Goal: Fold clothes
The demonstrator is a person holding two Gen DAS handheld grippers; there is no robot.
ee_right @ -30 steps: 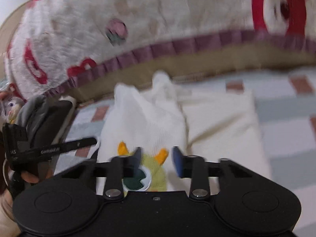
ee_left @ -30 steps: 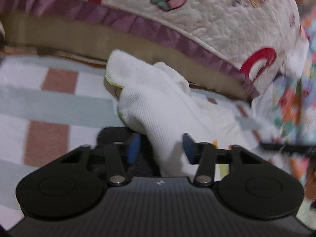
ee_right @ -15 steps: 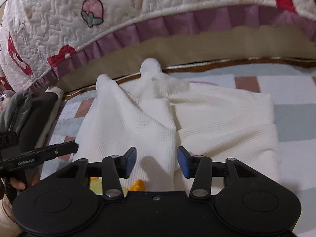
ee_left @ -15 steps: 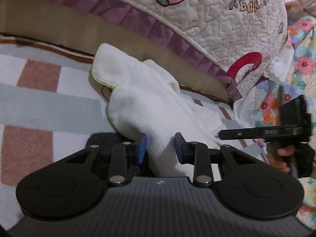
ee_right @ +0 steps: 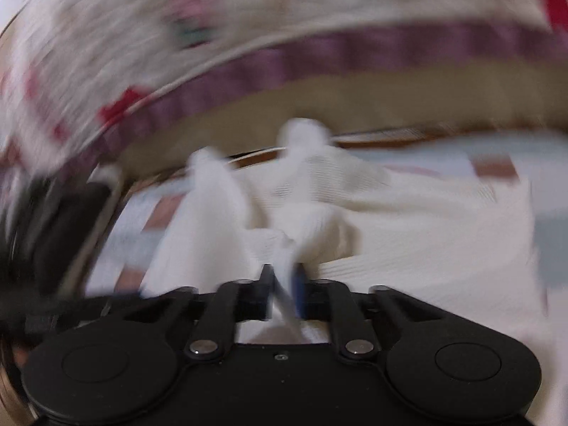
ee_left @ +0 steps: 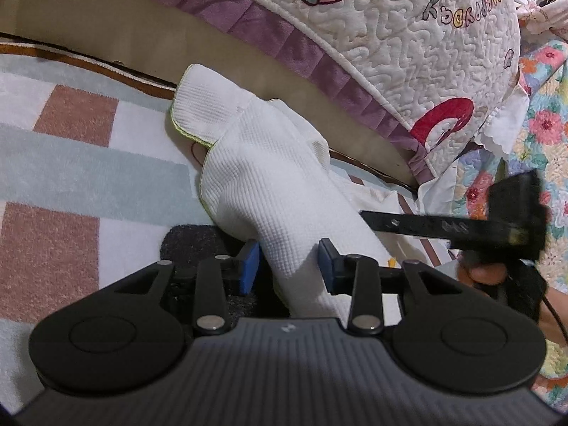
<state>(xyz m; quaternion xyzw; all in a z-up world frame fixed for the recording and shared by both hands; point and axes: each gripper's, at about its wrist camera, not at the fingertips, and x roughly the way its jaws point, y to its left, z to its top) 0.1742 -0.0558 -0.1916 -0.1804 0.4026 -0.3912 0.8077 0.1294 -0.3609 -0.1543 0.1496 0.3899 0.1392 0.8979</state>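
A white waffle-knit garment (ee_left: pixel 277 191) with a thin green hem lies on the checked rug (ee_left: pixel 71 177). One long part of it runs up between my left gripper's (ee_left: pixel 289 266) blue pads, which press on it from both sides. In the blurred right wrist view the garment (ee_right: pixel 408 220) spreads out flat to the right. There my right gripper (ee_right: pixel 284 284) has its fingers nearly together, pinching a raised fold of the cloth. The right gripper (ee_left: pixel 511 213) and the hand holding it (ee_left: pixel 486 273) show at the right of the left wrist view.
A quilted cream cover (ee_left: pixel 390 35) with strawberry prints and a purple frill hangs over the bed edge just behind the garment. A floral cloth (ee_left: pixel 546 106) sits at the far right. A dark patch (ee_left: pixel 191 238) lies under the left fingers.
My right gripper has closed from open onto a fold of the garment and is moving fast, blurring its view. The left gripper narrowed on the cloth a second ago and holds it.
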